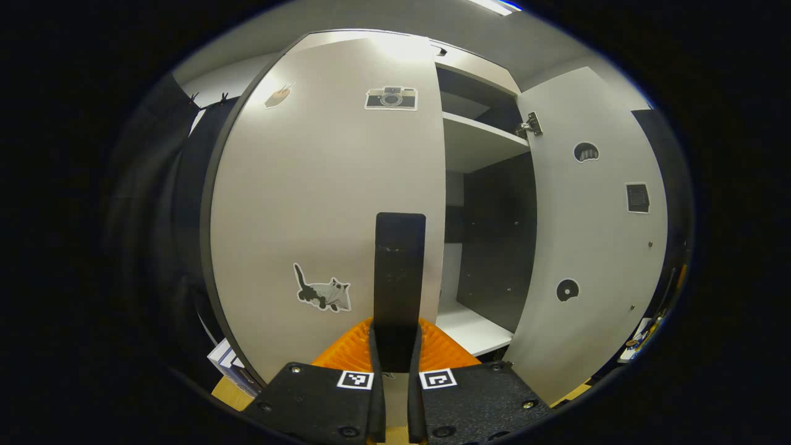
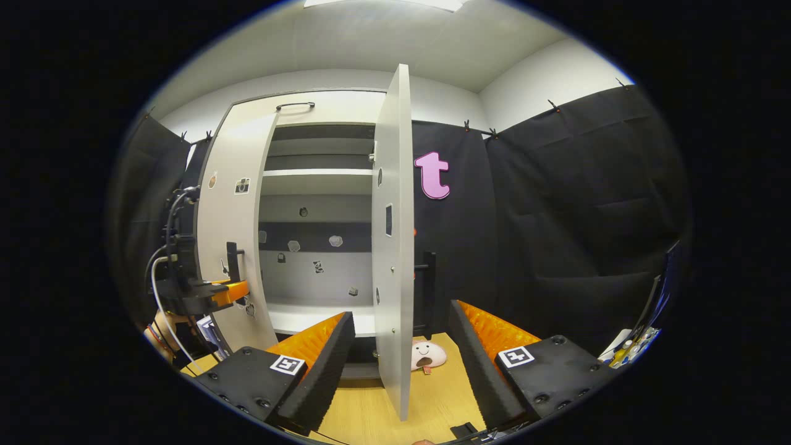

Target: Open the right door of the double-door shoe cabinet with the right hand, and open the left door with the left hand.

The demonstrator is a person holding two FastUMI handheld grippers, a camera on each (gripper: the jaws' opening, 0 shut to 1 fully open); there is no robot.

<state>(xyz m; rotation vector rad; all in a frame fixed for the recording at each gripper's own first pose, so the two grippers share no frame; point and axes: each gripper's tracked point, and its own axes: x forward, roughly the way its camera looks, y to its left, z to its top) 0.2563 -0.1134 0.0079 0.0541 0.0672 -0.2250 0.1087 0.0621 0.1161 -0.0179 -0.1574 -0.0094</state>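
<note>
While the right door (image 2: pixel 395 247) stands open, the left hand-held gripper (image 1: pixel 395 352) clamps the left door's handle (image 1: pixel 398 272).

Black cloth (image 2: pixel 575 204) hangs clipped along pale walls (image 2: pixel 544 74) under a grey ceiling (image 2: pixel 383 43) with a bright strip light (image 1: pixel 494 6). The floor (image 2: pixel 426 395) is light wood.

A wooden floor (image 2: pixel 371 405) is carrying the shoe cabinet (image 2: pixel 321 154), and a pink smiling slipper (image 2: pixel 427 355) is lying on it beside the open right door (image 2: pixel 395 247).
</note>
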